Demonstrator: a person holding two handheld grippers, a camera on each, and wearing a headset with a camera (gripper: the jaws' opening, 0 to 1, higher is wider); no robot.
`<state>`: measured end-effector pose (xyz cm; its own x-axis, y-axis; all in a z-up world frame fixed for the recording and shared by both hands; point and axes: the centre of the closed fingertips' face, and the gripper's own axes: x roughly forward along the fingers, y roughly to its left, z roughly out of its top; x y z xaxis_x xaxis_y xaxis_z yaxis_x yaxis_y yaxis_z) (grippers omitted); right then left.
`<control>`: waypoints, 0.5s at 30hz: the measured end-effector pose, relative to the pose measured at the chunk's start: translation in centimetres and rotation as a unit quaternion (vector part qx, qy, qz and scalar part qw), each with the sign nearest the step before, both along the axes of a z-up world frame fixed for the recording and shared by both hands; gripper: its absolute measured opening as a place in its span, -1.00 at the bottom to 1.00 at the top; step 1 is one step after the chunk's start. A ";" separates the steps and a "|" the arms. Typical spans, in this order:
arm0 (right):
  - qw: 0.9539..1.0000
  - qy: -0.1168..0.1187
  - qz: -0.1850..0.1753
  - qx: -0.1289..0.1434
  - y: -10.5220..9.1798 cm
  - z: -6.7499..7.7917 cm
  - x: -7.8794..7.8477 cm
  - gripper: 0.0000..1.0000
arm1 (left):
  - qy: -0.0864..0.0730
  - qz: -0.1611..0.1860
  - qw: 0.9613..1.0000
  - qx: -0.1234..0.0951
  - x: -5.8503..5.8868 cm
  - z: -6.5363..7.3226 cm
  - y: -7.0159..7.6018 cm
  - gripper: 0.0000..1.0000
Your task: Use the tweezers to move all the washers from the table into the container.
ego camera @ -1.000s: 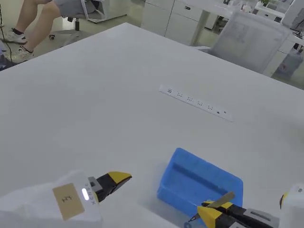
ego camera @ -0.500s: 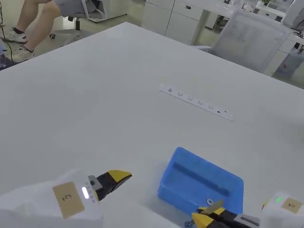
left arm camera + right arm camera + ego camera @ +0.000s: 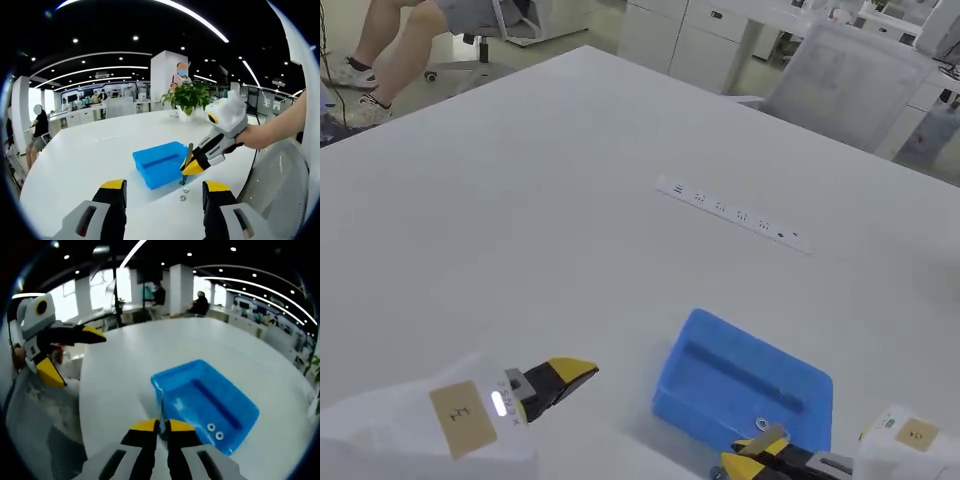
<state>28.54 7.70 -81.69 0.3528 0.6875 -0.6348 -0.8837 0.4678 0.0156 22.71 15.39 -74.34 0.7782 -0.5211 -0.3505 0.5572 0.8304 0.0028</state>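
Observation:
The blue container (image 3: 740,385) sits on the white table near its front edge. A washer (image 3: 762,424) lies at its near end; the right gripper view shows two washers (image 3: 215,431) inside the container (image 3: 205,405). My right gripper (image 3: 745,462) is shut on the tweezers (image 3: 770,440), at the container's near rim. In the left gripper view the tweezers (image 3: 189,152) point down just above two washers (image 3: 184,194) on the table beside the container (image 3: 160,162). My left gripper (image 3: 575,375) hovers open to the left, holding nothing.
A white power strip (image 3: 730,215) is set into the table beyond the container. A chair (image 3: 850,75) stands at the far edge, and a seated person (image 3: 410,30) is at the back left. A potted plant (image 3: 189,97) stands on the table.
My right gripper has drawn back with the tweezers from over the container toward its near rim. A washer now shows in the container's near end. The left gripper has stayed put.

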 end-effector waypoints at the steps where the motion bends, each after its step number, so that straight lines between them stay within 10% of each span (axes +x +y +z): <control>1: 1.000 0.003 -0.001 0.000 0.0 0.0 0.0 -0.93 | 0.000 0.000 1.000 0.000 0.0 0.0 0.0 0.21; 15: 0.999 0.020 -0.020 0.028 -0.4 0.4 -0.4 -0.94 | -0.001 -0.001 1.000 -0.001 0.0 0.1 0.0 0.20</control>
